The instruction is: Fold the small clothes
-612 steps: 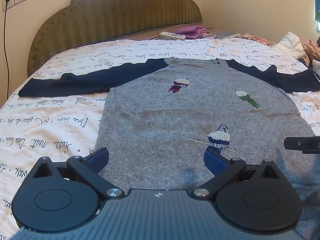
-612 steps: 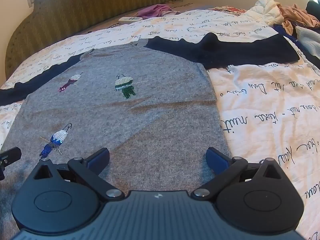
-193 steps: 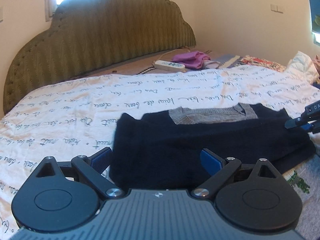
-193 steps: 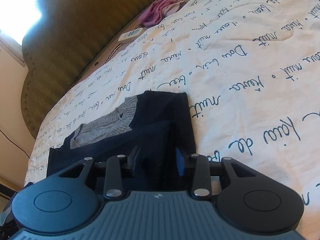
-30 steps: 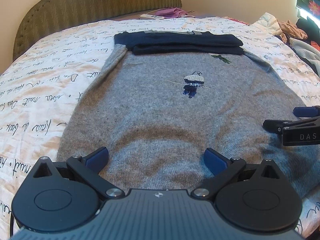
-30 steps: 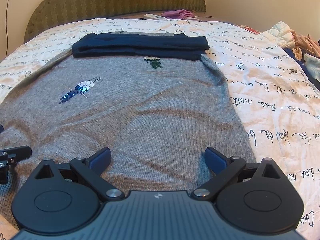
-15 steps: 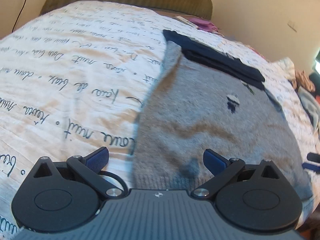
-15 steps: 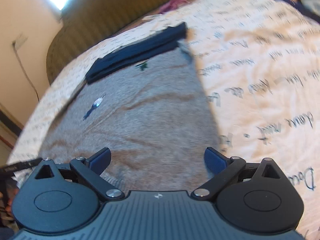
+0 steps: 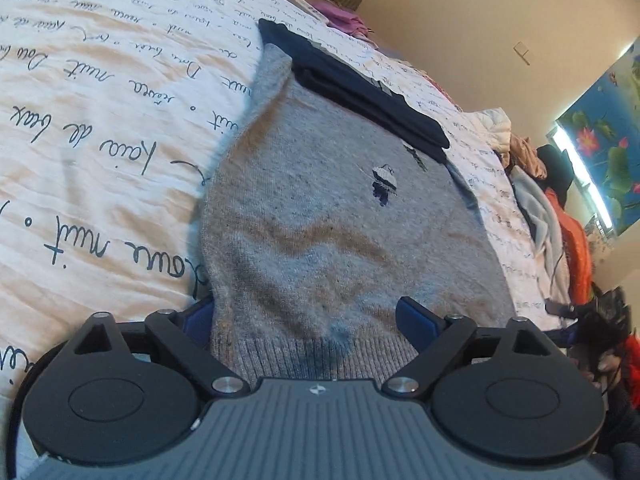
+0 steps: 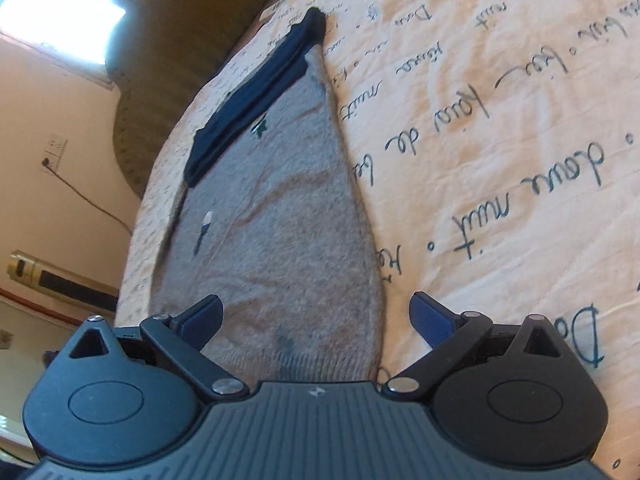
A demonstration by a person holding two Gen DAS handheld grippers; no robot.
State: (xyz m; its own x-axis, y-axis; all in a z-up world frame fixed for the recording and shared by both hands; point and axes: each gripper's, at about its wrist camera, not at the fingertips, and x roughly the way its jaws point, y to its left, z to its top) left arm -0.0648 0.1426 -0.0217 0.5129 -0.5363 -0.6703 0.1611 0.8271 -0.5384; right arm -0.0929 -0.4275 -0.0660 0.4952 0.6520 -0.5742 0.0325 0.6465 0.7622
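Note:
A grey knitted sweater (image 9: 320,216) lies flat on the bed, its navy sleeves (image 9: 360,92) folded across the chest at the far end. My left gripper (image 9: 306,318) is at the hem's left corner. Its jaws are closing while still wide apart, and the ribbed hem (image 9: 304,356) lies between them, partly covering the left finger (image 9: 196,316). My right gripper (image 10: 318,316) stands open at the hem's right corner. One of its fingers rests over the sweater (image 10: 280,240) and the other over the bedspread (image 10: 520,160).
The cream bedspread (image 9: 100,140) with black script surrounds the sweater. A heap of clothes (image 9: 552,216) lies at the bed's right side. The green headboard (image 10: 160,92) stands beyond, with pink cloth (image 9: 348,22) in front of it. A wall socket with a cable (image 10: 54,152) is on the left.
Both grippers have moved outward from the middle of the hem to its two corners and rolled. The left jaws have narrowed a little around the hem.

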